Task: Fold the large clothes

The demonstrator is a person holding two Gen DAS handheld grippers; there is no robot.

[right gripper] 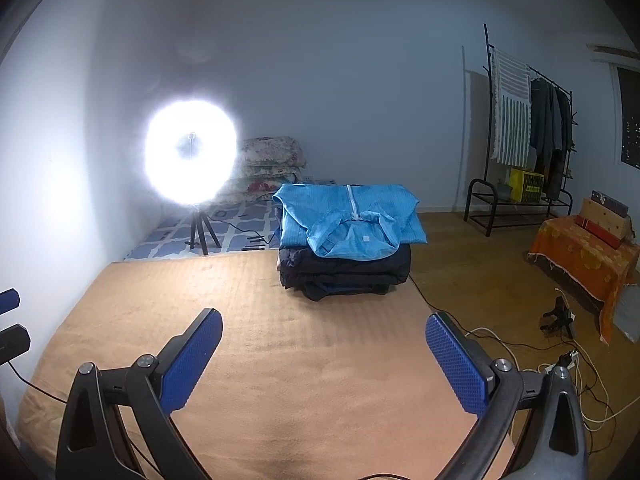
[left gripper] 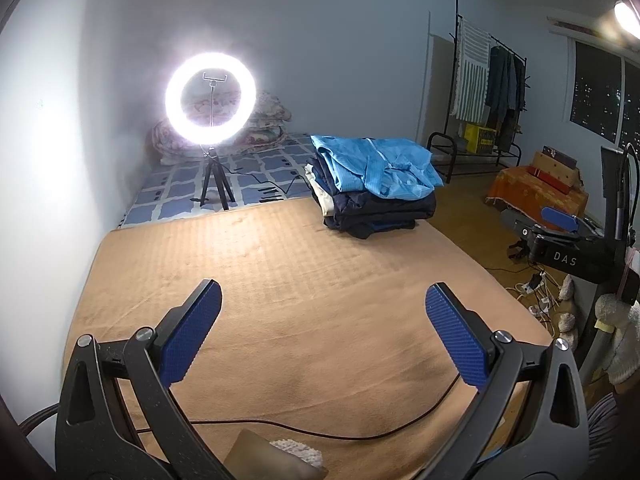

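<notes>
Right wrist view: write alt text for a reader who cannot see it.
An open right gripper hovers empty over a tan blanket, facing a stack of folded clothes topped by a light blue jacket. A glaring ring light stands to the left; a clothes rack stands against the right wall.

Folded light-blue zip-front garment (right gripper: pixel 352 226) lies on top of a stack of folded dark navy clothes (right gripper: pixel 344 274), cream piece showing at the stack's left side (left gripper: pixel 320 192); stack sits at far edge of tan blanket-covered bed (right gripper: pixel 248 320)
</notes>
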